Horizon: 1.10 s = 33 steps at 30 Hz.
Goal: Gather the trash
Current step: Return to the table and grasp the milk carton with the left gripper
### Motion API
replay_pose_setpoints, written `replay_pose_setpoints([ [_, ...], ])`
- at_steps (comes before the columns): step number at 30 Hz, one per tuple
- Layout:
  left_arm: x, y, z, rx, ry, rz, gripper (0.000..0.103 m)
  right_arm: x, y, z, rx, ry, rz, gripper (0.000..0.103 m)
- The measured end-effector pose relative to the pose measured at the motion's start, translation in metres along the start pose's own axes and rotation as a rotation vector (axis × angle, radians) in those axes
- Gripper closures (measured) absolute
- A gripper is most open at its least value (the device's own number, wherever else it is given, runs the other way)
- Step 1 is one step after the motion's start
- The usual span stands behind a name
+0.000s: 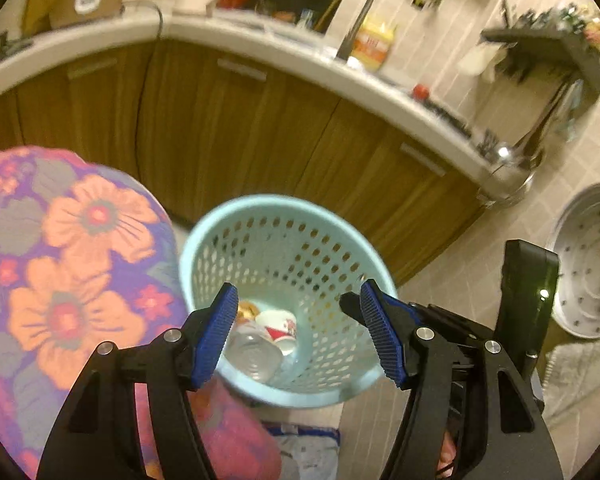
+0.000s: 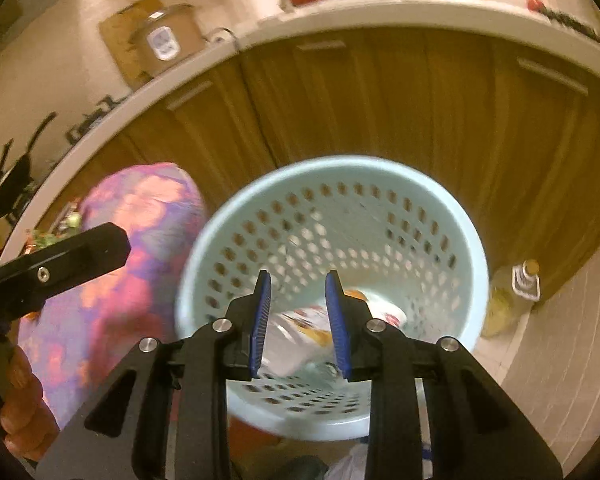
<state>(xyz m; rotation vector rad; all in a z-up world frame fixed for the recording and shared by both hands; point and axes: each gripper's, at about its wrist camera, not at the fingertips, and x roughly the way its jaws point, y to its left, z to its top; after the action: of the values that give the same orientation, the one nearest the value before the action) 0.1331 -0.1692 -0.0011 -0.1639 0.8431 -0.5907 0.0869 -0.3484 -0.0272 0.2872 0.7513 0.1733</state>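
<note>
Trash in pale blue perforated basket (image 1: 284, 248): paper cup (image 1: 278, 330) with red print, clear plastic bottle (image 1: 256, 354), rest blurred, partly hidden behind fingers. Label writing unreadable. Left gripper (image 1: 298, 336) fingers wide apart, empty; right gripper (image 2: 300, 320) fingers narrowly apart, empty. Floral fabric (image 1: 60, 272) at 9 o'clock. Wooden cabinets (image 1: 236, 136) at 12, tiled floor (image 2: 560, 360), oil bottle (image 2: 512, 300) at 3.

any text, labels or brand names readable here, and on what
None can be read.
yellow packet by the tap: red print, blurred.
brown cooker on the counter: white-blue panel, blurred.
oil bottle on the floor: neck label, too small.
paper cup in the basket: red picture, no legible words.
</note>
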Motion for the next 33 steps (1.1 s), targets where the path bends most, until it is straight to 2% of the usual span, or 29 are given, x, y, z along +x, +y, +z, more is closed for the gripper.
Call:
replay_pose_setpoints([
  [3, -0.041, 0.006, -0.004, -0.011, -0.082, -0.024, 0.035, -0.018, 0.03, 0.004, -0.053, -0.048, 0.042, 0.078],
  [5, -0.067, 0.01, -0.007, -0.012, -0.133, -0.013, 0.034, -0.029, 0.054, 0.006, -0.09, -0.075, 0.078, 0.078],
  [10, -0.134, 0.037, -0.02, -0.021, -0.238, 0.066, 0.032, -0.042, 0.117, 0.007, -0.183, -0.102, 0.164, 0.078],
  [14, -0.189, 0.072, -0.034, -0.054, -0.304, 0.174, 0.03, -0.042, 0.169, 0.003, -0.248, -0.093, 0.235, 0.078],
  [20, -0.261, 0.14, -0.059, -0.171, -0.372, 0.322, 0.03, -0.022, 0.25, -0.007, -0.357, -0.045, 0.299, 0.078],
  [24, -0.297, 0.189, -0.072, -0.255, -0.399, 0.403, 0.029, 0.001, 0.302, -0.013, -0.415, -0.002, 0.336, 0.078],
  [28, -0.312, 0.236, -0.078, -0.319, -0.393, 0.441, 0.026, 0.026, 0.346, -0.028, -0.474, 0.044, 0.354, 0.078],
  [33, -0.297, 0.292, -0.079, -0.391, -0.305, 0.386, 0.023, 0.061, 0.385, -0.042, -0.5, 0.124, 0.411, 0.078],
])
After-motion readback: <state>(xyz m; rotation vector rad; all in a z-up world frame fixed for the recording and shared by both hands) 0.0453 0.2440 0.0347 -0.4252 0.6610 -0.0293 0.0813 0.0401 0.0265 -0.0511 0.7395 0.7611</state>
